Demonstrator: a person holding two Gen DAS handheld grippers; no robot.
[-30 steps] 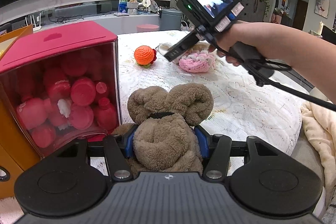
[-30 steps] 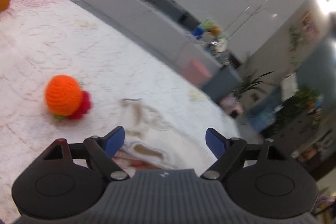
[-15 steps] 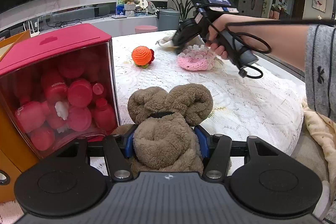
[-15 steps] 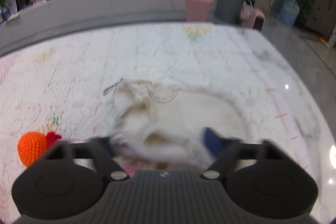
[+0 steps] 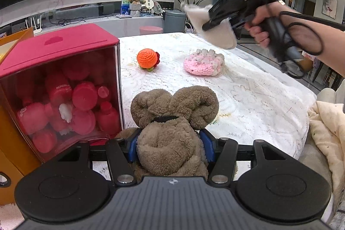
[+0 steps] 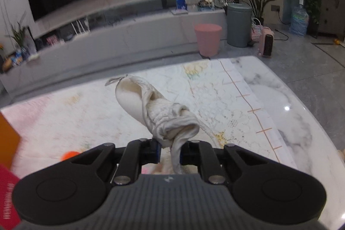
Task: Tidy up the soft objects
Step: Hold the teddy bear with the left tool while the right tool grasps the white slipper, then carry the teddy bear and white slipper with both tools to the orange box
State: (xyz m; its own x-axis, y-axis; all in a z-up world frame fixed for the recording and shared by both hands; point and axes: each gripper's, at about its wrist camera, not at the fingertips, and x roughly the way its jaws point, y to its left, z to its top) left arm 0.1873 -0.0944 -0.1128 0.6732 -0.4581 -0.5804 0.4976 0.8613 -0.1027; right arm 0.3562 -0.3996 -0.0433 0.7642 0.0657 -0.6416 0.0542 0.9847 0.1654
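My left gripper (image 5: 170, 143) is shut on a brown plush toy (image 5: 172, 113), which it holds low over the near edge of the lace-covered table (image 5: 248, 100). A hand holds my right gripper (image 5: 212, 21) raised over the far side of the table. Its jaws are closing and pinch a white fabric slipper (image 5: 217, 36), which hangs clear of the table. In the right wrist view the slipper (image 6: 159, 113) sticks out forward from between the pads of the gripper (image 6: 169, 150). An orange crochet ball (image 5: 147, 57) and a pink crochet piece (image 5: 203, 63) lie on the table.
A clear box with a red lid (image 5: 60, 87), full of red bottles, stands at the left, with an orange box (image 5: 8, 143) beside it. A cream blanket (image 5: 327, 126) hangs at the right edge. Beyond the table stand a pink bin (image 6: 208, 38) and a grey bin (image 6: 239, 25).
The right gripper has closed on the white slipper, rolled and lifted it off the table. The left gripper and the brown plush have not moved.
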